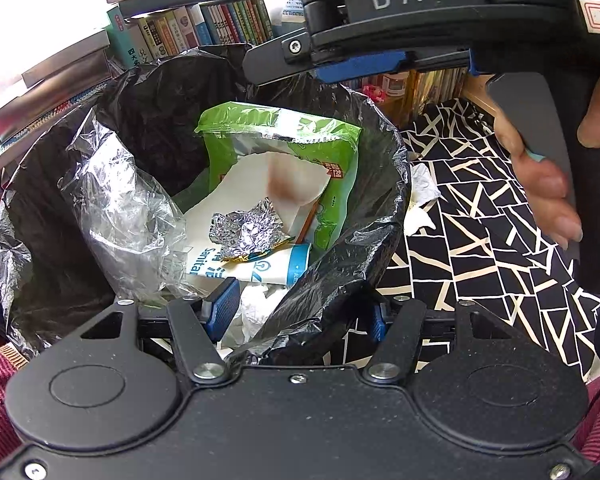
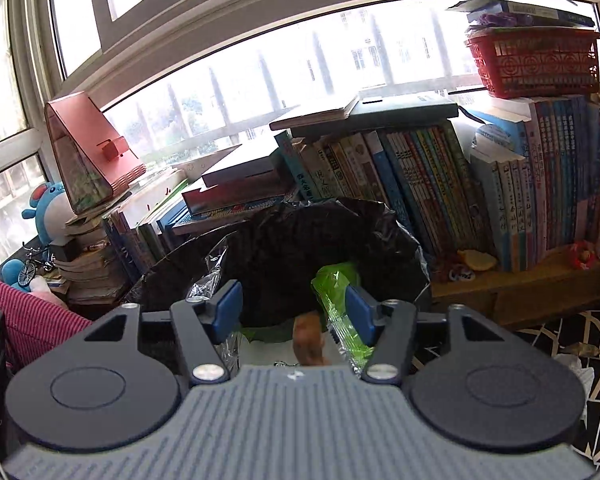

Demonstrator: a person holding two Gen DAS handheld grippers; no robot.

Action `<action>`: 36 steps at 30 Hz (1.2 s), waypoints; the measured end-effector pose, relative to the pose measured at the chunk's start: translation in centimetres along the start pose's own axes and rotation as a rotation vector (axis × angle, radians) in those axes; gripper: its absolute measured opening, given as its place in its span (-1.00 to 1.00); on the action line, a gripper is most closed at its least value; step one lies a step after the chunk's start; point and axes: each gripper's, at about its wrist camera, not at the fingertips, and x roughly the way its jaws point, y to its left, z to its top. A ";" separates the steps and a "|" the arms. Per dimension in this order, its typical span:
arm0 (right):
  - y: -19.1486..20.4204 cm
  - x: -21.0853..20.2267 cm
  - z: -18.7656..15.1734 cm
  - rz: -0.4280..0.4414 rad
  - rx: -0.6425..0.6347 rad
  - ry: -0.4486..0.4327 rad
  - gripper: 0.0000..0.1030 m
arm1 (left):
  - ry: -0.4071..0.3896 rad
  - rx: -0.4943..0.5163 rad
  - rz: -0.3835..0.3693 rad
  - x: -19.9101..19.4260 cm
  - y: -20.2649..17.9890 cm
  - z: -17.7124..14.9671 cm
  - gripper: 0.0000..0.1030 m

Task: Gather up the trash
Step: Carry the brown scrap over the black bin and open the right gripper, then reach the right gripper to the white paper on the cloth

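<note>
A bin lined with a black bag (image 1: pixel 340 268) fills the left wrist view. Inside lie a green wrapper (image 1: pixel 332 140), white paper, crumpled foil (image 1: pixel 248 232), clear plastic (image 1: pixel 120 216) and a tissue. My left gripper (image 1: pixel 300 314) is open and straddles the bin's near rim, with one finger inside and one outside. My right gripper (image 1: pixel 340 68) hovers over the far rim. In the right wrist view the right gripper (image 2: pixel 294 312) is open over the bin (image 2: pixel 284 248). A small brown piece (image 2: pixel 308 340), blurred, is in the air below its fingers and shows as a brown blur (image 1: pixel 284 184) over the paper.
Crumpled white tissues (image 1: pixel 420 188) lie on the black-and-white patterned cloth (image 1: pixel 480 240) right of the bin, also seen as a tissue (image 2: pixel 576 368). Rows and stacks of books (image 2: pixel 420 184) crowd behind the bin under a window. A red basket (image 2: pixel 536 64) sits on top. A hand (image 1: pixel 540 176) holds the right gripper.
</note>
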 end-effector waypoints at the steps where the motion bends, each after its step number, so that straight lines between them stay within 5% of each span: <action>1: -0.3 -0.1 0.0 0.000 0.010 -0.001 0.47 | -0.001 0.000 0.000 0.0 0.0 0.0 0.17; 6: -2.2 -0.7 0.0 -0.073 0.064 -0.041 0.66 | 0.000 -0.001 -0.001 0.0 0.0 0.0 0.17; 13: -7.9 -0.7 -1.4 -0.318 0.198 -0.045 0.66 | 0.000 -0.002 0.000 0.0 0.0 0.0 0.17; 21: -17.0 2.1 -7.6 -0.616 0.379 0.133 0.60 | -0.001 -0.001 0.000 0.0 0.0 0.0 0.17; 28: -19.4 5.1 -13.0 -0.677 0.383 0.231 0.46 | -0.002 0.000 0.000 -0.1 0.0 0.0 0.17; 34: -18.4 6.9 -14.6 -0.675 0.314 0.270 0.44 | -0.003 0.001 0.000 -0.1 0.0 0.0 0.18; 36: -18.3 7.3 -15.0 -0.695 0.300 0.291 0.29 | -0.004 0.001 0.001 -0.1 -0.1 0.1 0.18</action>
